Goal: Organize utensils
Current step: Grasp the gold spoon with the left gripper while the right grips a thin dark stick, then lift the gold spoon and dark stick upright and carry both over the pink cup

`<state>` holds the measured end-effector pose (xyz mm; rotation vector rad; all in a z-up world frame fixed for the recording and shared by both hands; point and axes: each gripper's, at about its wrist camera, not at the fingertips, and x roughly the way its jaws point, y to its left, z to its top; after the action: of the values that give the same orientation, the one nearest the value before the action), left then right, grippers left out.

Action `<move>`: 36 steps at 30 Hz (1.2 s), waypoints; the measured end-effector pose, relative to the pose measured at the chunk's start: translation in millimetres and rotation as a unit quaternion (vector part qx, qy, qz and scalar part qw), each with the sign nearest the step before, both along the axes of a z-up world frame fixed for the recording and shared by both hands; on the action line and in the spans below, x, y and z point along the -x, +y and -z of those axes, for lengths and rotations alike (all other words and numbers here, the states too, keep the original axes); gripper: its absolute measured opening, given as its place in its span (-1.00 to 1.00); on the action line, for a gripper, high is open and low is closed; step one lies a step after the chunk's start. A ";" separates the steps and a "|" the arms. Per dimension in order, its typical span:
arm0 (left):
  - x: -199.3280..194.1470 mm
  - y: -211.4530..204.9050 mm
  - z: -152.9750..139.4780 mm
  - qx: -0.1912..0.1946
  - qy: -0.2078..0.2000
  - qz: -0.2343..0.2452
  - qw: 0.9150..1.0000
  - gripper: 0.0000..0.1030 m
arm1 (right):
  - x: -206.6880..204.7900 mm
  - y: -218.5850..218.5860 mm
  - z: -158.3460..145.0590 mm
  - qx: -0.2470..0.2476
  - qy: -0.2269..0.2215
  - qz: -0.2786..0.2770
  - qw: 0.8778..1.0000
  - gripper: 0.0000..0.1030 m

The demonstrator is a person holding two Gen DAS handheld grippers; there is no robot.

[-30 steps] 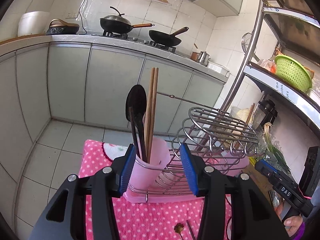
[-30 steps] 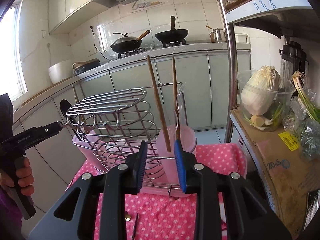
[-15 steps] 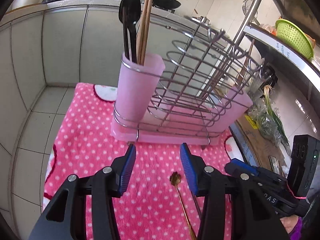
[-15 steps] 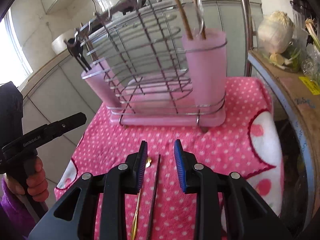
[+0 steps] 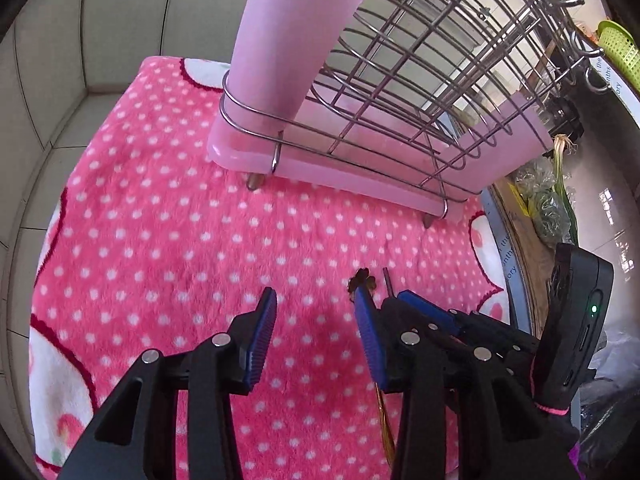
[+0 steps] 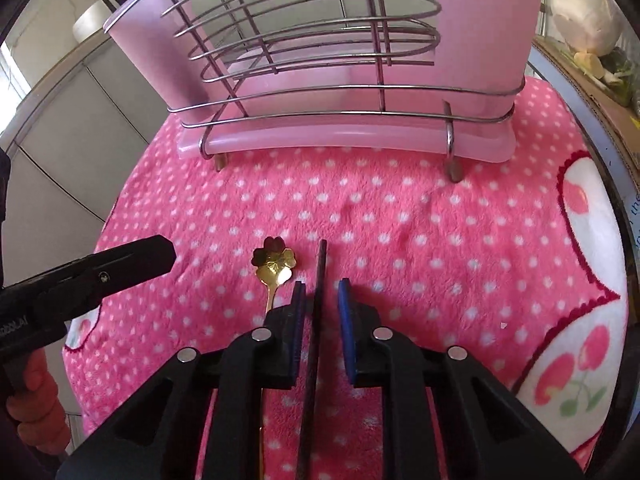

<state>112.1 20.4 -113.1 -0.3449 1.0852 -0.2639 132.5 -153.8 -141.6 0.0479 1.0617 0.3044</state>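
Observation:
A dark chopstick (image 6: 319, 280) lies on the pink dotted cloth (image 6: 400, 220), running between the open fingers of my right gripper (image 6: 321, 292), which is low over it. A gold clover-headed spoon (image 6: 274, 262) lies just left of it; its head also shows in the left wrist view (image 5: 362, 282). My left gripper (image 5: 316, 312) is open and empty over the cloth, left of the spoon. The wire utensil rack (image 6: 320, 60) on a pink tray stands behind, with a pink cup (image 5: 292, 40) at its left end.
The left gripper's tip (image 6: 132, 258) shows at the left of the right wrist view; the right gripper (image 5: 432, 312) lies beside the left one's right finger. A shelf with vegetables (image 6: 592, 40) stands right of the cloth. Grey cabinets (image 5: 80, 20) are beyond.
Both grippers have dropped toward the cloth and tilted down. The right gripper now straddles the dark chopstick. The rack has moved up in both views.

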 end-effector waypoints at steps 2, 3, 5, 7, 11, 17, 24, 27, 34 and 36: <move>-1.6 -8.2 1.5 -0.012 0.000 0.006 1.000 -0.23 | 1.6 0.7 1.0 -0.001 -0.008 0.002 1.000 -0.90; -2.6 -12.9 1.6 -0.016 0.000 0.010 1.000 -0.23 | 2.3 -2.3 0.3 -0.005 -0.009 0.007 1.000 -0.91; -7.6 -22.2 2.8 -0.022 0.004 0.021 1.000 -0.23 | 3.1 -15.1 -3.6 -0.025 -0.011 0.020 0.999 -0.91; -14.0 -31.2 5.2 -0.028 0.007 0.032 0.999 -0.23 | 4.5 -29.7 -8.1 -0.057 -0.009 0.034 0.998 -0.91; -30.3 -42.0 10.3 -0.036 0.024 0.040 0.998 -0.23 | 6.9 -46.3 -16.4 -0.092 -0.014 0.048 0.994 -0.91; -47.5 -58.2 30.2 -0.042 0.064 0.060 0.995 -0.25 | 7.8 -66.7 -22.1 -0.120 -0.020 0.067 0.990 -0.91; -49.9 -75.1 33.0 -0.056 0.051 0.064 0.995 -0.91 | 8.7 -77.1 -18.7 -0.135 -0.018 0.079 0.987 -0.91; -45.5 -70.7 27.8 -0.036 0.043 0.057 0.997 -0.96 | 10.6 -81.1 -19.2 -0.141 -0.019 0.082 0.986 -0.91; -29.8 -55.3 0.3 -0.020 -0.011 0.032 0.999 -0.98 | 16.3 -80.5 -27.7 -0.143 -0.039 0.074 0.986 -0.91; -22.7 -52.6 -11.6 -0.035 -0.046 0.027 0.998 -0.98 | 18.5 -81.1 -29.7 -0.148 -0.045 0.075 0.985 -0.91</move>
<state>134.8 -32.2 -101.5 -0.2385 1.0116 -0.2868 114.1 -234.9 -111.9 0.3750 0.9105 0.3234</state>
